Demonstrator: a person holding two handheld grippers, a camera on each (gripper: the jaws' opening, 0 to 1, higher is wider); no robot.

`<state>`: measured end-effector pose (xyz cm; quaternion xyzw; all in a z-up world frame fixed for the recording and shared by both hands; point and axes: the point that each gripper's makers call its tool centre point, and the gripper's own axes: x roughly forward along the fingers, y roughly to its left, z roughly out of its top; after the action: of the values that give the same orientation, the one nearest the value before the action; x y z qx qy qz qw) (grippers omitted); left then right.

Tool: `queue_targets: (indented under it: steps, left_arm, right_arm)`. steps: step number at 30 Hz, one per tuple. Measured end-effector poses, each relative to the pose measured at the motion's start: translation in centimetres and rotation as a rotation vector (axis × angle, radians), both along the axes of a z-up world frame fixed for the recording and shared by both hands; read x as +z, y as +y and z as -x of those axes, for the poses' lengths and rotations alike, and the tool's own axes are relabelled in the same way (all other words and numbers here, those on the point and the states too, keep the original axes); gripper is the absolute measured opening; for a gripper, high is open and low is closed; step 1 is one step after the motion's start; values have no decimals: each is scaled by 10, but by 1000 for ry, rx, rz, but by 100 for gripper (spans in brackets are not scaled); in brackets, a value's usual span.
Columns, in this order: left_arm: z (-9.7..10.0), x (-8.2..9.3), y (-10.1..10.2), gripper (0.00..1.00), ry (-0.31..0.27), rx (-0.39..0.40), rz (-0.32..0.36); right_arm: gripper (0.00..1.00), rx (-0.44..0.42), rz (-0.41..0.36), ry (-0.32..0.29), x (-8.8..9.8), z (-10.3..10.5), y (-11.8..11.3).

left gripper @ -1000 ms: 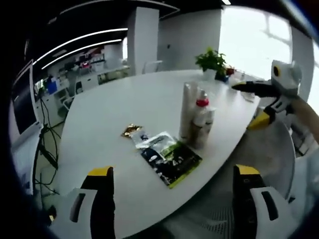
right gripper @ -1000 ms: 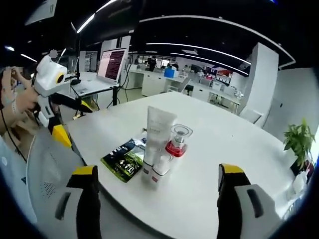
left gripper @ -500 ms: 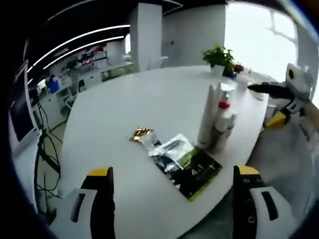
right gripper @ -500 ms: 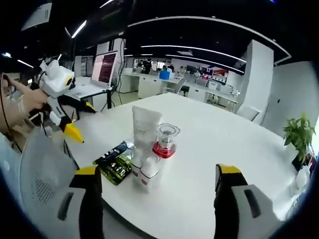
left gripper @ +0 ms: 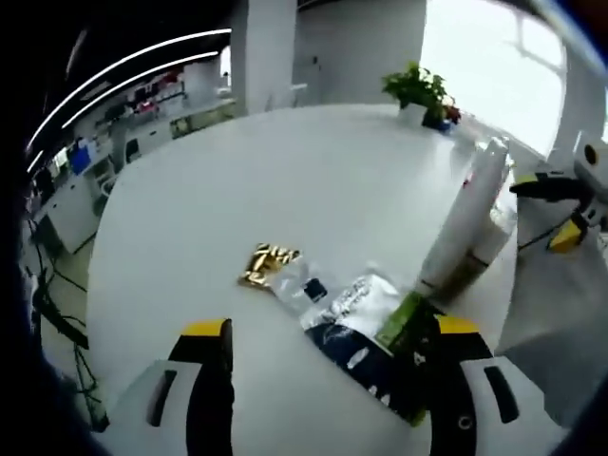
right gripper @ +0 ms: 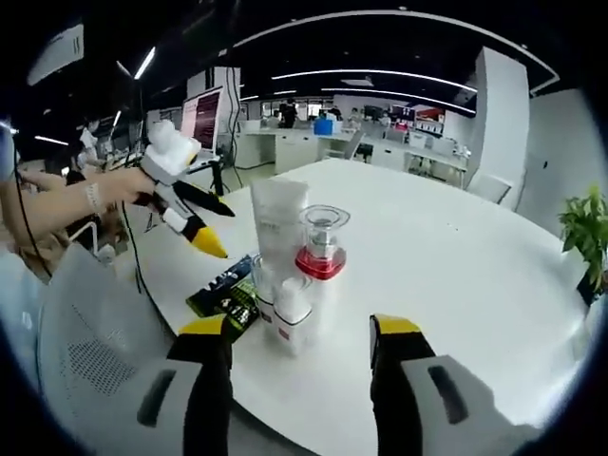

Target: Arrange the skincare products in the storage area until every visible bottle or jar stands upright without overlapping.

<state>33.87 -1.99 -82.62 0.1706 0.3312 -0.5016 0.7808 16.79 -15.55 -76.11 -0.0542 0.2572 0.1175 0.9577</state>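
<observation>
While the left claw [left gripper: 323,332] is hovering with its jaws apart and gripping nothing, a gold wrapper [left gripper: 265,263] and two sachets are lying flat on the white bench [left gripper: 285,180]: a clear one [left gripper: 351,302] and a dark-and-green one [left gripper: 404,347], their print too blurred to read. In the right gripper view, the right claw [right gripper: 302,326] is likewise standing apart just before three upright products: a white tube [right gripper: 277,228], a red-collared pump bottle [right gripper: 320,256] and a small white bottle [right gripper: 293,312], clustered together.
</observation>
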Motion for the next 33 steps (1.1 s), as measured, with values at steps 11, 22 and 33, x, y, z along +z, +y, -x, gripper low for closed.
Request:
queue_targets:
  steps: [11, 22, 33]
  left_arm:
    - [-69, -23, -5, 52, -102, 45, -54]
    - [-125, -27, -8, 54, -195, 123, -101]
    - [-133, -46, -14, 56, -155, 79, -143]
  right_arm:
    - [61, 5, 10, 17, -10, -4, 1]
    - [63, 3, 10, 52, -20, -6, -1]
    - [66, -7, 16, 68, -25, -11, -9]
